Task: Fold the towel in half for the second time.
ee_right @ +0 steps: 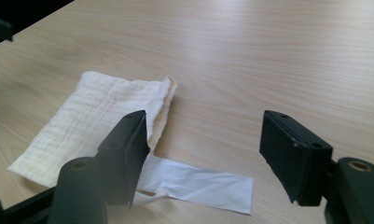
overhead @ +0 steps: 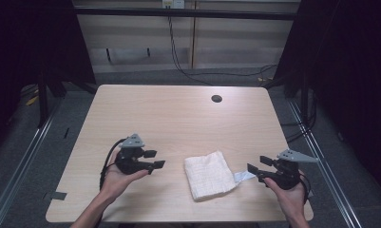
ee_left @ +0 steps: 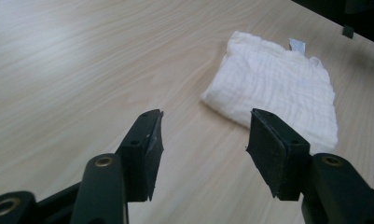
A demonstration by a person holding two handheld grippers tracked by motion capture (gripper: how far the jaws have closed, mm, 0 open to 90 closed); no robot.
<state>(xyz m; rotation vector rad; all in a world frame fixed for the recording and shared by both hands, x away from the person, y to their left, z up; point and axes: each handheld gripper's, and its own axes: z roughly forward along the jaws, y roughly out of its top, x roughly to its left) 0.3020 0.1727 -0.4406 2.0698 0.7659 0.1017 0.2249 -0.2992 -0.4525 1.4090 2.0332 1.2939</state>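
- High view: your left hand-held gripper [overhead: 152, 159] hovers to the left of the folded white cloth [overhead: 209, 175], apart from it, and your right hand-held gripper [overhead: 257, 167] sits just beside the cloth's right edge. The cloth lies on the near half of the tabletop [overhead: 178, 114], with its white label [overhead: 243, 176] sticking out toward the right hand-held gripper. Both are released and hold nothing.
- Left gripper view: the jaws stand wide apart with bare tabletop [ee_left: 82, 70] between them, and the cloth [ee_left: 278, 93] lies ahead and to the right. If you mean to take the cloth from this side, come in low and level at its near edge so one pad slides under all the layers.
- Right gripper view: the jaws stand wide and empty, with the label [ee_right: 198, 184] lying flat on the tabletop [ee_right: 268, 56] between them and the cloth [ee_right: 96, 116] behind the left-hand jaw. Aim past the thin label for the cloth's thicker folded edge, since pinching the label alone would likely drag the fold open.
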